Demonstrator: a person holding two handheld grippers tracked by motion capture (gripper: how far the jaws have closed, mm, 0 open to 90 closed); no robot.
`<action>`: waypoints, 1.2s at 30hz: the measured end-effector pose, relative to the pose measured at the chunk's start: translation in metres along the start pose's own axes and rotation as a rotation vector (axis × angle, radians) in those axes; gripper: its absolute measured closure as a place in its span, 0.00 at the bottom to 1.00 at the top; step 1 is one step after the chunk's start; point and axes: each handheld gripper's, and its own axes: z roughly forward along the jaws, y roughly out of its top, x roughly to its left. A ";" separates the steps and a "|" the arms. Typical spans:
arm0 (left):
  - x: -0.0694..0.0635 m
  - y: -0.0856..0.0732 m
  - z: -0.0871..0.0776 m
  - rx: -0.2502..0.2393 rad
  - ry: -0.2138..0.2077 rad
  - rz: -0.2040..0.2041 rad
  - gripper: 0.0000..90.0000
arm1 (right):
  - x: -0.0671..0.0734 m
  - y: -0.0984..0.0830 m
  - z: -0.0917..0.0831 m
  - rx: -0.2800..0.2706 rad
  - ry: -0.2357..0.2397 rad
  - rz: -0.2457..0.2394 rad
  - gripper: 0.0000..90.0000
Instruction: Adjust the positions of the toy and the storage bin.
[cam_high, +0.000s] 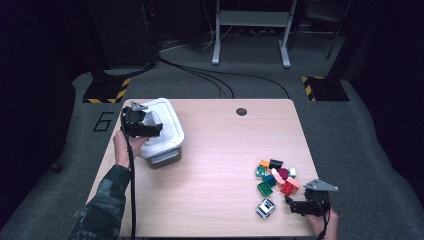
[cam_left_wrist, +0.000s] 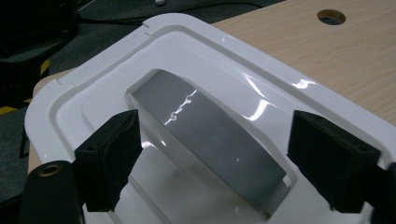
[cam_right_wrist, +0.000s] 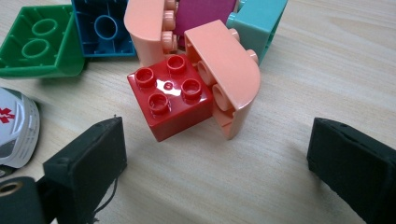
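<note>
A white lidded box stands at the table's left. My left gripper hovers over its lid, and in the left gripper view my left gripper is open, its jaws on either side of the grey handle without touching it. A pile of toy bricks lies at the right front. My right gripper rests low beside it. In the right gripper view, my right gripper is open, with a red brick just ahead of the jaws and a pink curved brick leaning on it.
Green, blue and teal bricks lie behind the red one. A white toy vehicle sits left of the right gripper. The table has a round hole near its far edge. Cables run across the floor beyond.
</note>
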 end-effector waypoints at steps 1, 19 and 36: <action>0.000 0.000 0.000 0.000 0.000 0.000 0.25 | 0.000 0.000 0.000 0.000 0.000 0.000 0.04; 0.000 -0.004 0.005 -0.015 0.032 -0.029 0.34 | 0.000 0.000 0.000 -0.001 -0.005 0.006 0.05; -0.001 -0.006 -0.001 -0.026 0.030 -0.023 0.44 | 0.000 0.000 0.000 -0.001 -0.006 0.006 0.05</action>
